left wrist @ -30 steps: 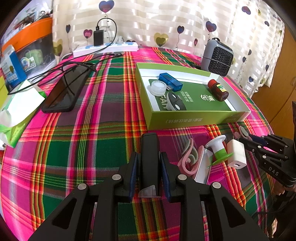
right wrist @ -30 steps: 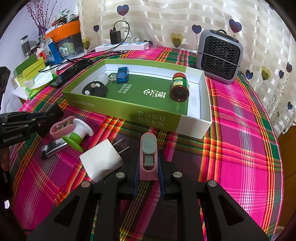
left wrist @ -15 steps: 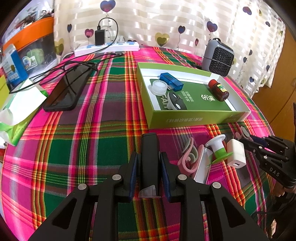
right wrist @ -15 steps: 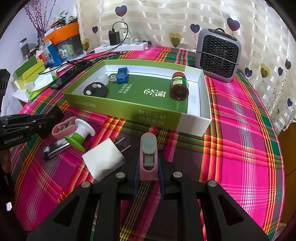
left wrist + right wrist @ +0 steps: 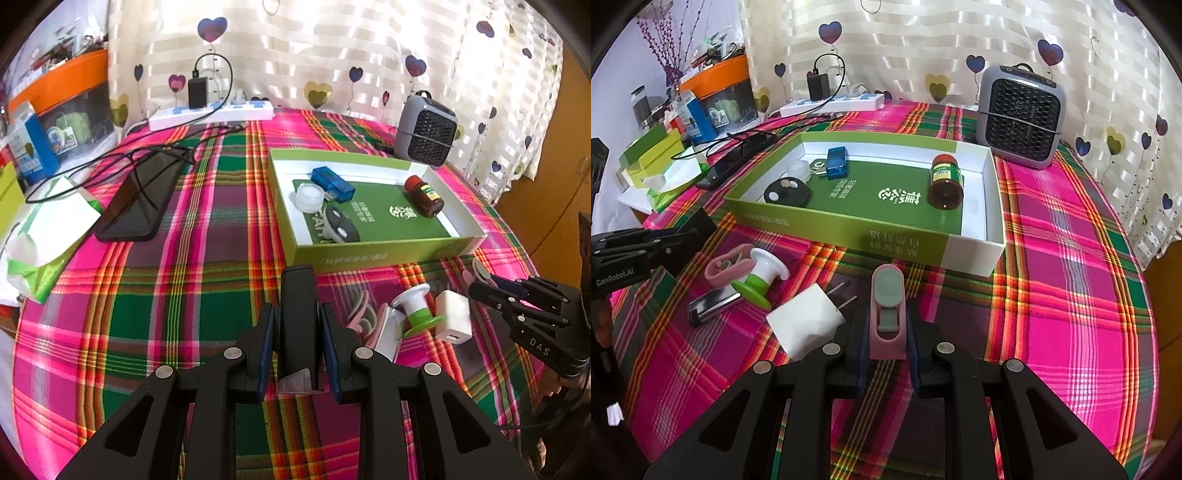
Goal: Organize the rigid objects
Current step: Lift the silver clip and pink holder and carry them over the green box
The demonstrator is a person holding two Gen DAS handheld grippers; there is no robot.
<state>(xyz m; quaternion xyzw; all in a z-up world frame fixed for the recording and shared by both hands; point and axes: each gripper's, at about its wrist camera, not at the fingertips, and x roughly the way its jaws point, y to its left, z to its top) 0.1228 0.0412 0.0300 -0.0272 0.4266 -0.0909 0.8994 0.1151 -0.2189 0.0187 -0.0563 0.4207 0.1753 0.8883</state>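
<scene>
The worktop (image 5: 1071,258) is round and covered with a bright plaid cloth of pink, green and red; behind it hangs a pale curtain (image 5: 923,37) printed with hearts; a grey fan heater (image 5: 1021,114) stands at the far edge, just beyond the corner of the green box (image 5: 849,236), an open, shallow box with white inner walls lying near the middle of the worktop; inside it are a brown bottle (image 5: 945,181) on its side at one end, and at the other end a blue adapter (image 5: 837,162), a white cap (image 5: 799,170) and a black key fob (image 5: 787,194), close together; a white power strip (image 5: 212,112) with a black charger plugged in lies by the curtain, and a dark phone (image 5: 142,199) lies flat beside the box with cables across it; the left tongs (image 5: 297,332) are clenched on a black bar (image 5: 297,295) that stands up between the blue pads, in front of the box wall; the right tongs (image 5: 888,332) are clenched on a pink clip (image 5: 887,306) with a grey lever, also in front of the box; between the two tools, loose on the cloth, lie a white plug (image 5: 809,321) with its prongs toward the box, a green-and-white spool (image 5: 761,278), a second pink clip (image 5: 727,267) touching the spool, and a small metal lighter (image 5: 713,306) just beside them.
</scene>
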